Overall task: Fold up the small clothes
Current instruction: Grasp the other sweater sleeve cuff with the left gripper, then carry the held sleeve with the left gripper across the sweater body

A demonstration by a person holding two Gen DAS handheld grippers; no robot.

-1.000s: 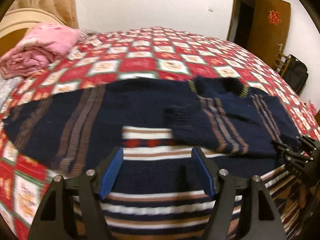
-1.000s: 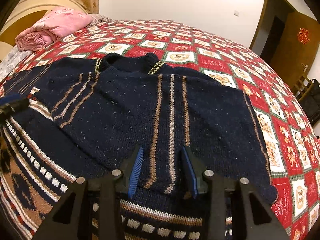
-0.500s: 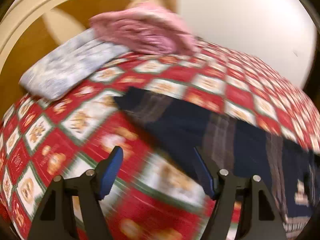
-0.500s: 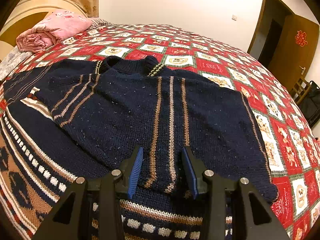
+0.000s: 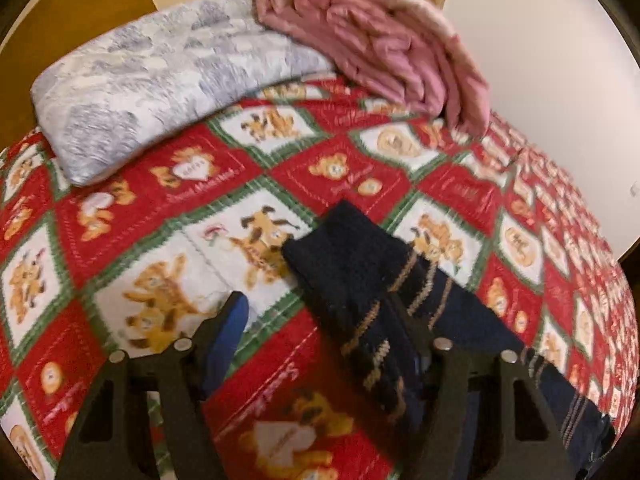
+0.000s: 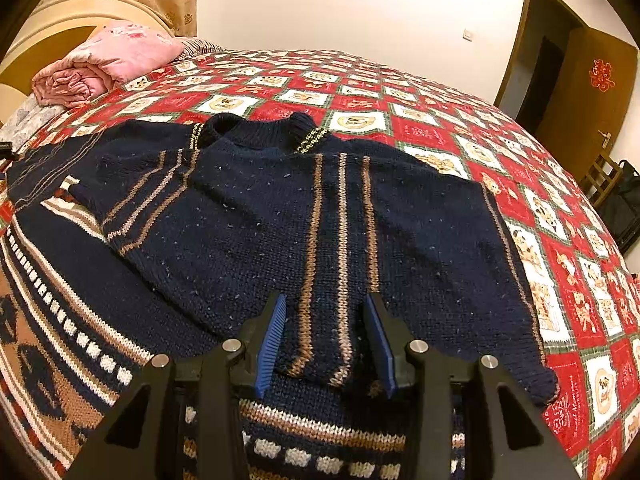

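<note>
The navy striped sweater [image 6: 304,216] lies flat on the red patchwork bedspread [image 6: 400,92], its left sleeve [image 5: 376,280] stretched out toward the pillow [image 5: 160,80]. The left gripper [image 5: 324,344] hangs over that sleeve's cuff with its jaws closing; the knit sits against the right-hand finger but nothing is pinched yet. The sleeve's long axis runs from the cuff back past that finger toward the body. The right gripper [image 6: 326,340] is clenched on the folded right sleeve's cuff [image 6: 320,360], lying over the sweater's front.
</note>
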